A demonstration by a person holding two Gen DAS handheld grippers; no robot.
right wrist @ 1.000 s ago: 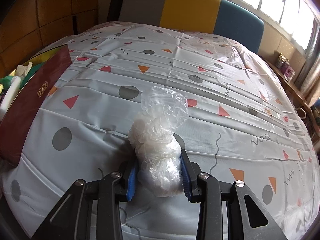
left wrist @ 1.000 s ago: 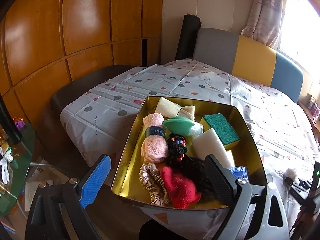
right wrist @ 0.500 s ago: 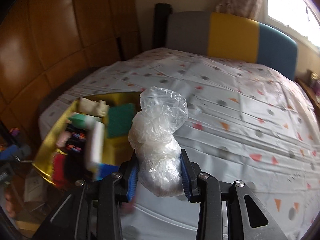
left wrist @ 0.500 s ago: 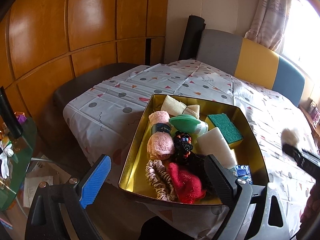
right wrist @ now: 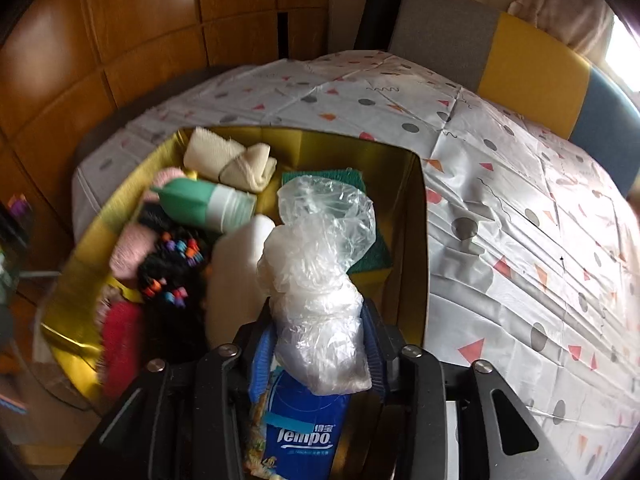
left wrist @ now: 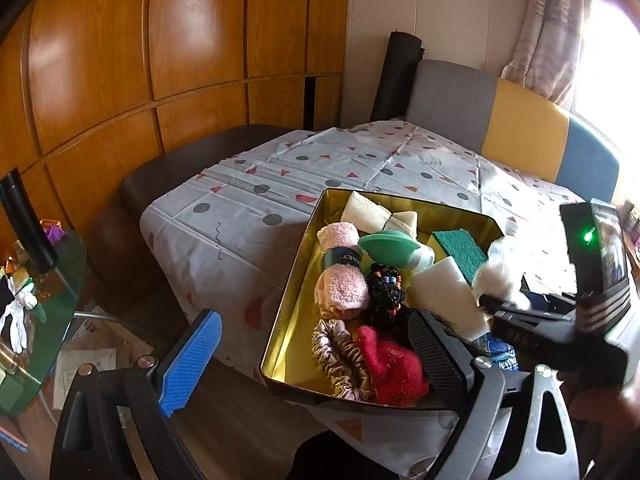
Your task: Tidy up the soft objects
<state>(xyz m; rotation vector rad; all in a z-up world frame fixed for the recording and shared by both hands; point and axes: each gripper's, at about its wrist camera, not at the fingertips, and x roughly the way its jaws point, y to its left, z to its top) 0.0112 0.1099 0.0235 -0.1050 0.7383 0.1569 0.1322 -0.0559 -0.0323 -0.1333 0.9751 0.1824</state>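
Note:
A clear plastic bag of white soft stuff (right wrist: pixel 320 300) stands between my right gripper's (right wrist: pixel 318 350) blue pads, over the near right corner of the gold tin (right wrist: pixel 416 220). Its jaws are opening, and both pads still touch the bag. Under it lies a blue Tempo tissue pack (right wrist: pixel 304 428). The left wrist view shows the tin (left wrist: pixel 292 280) holding a pink towel roll (left wrist: pixel 340 276), a white sponge (left wrist: pixel 440 288), a green sponge (left wrist: pixel 460 248), a red fluffy piece (left wrist: pixel 388 364) and a scrunchie (left wrist: pixel 336 356). The bag (left wrist: pixel 496 276) and right gripper (left wrist: pixel 500 300) come in there from the right. My left gripper (left wrist: pixel 316 360) stands open by the tin's near edge, holding nothing.
The tin sits at the corner of a bed with a dotted sheet (left wrist: pixel 248 208). A grey, yellow and blue headboard (left wrist: pixel 520 128) and a black roll (left wrist: pixel 396 76) stand behind. Wooden wall panels (left wrist: pixel 160 60) are at the left. A cluttered glass side table (left wrist: pixel 36 304) stands low left.
My right gripper carried the bag leftward from over the bed sheet to over the tin, entering the left wrist view. Its jaws widened slightly. My left gripper barely moved.

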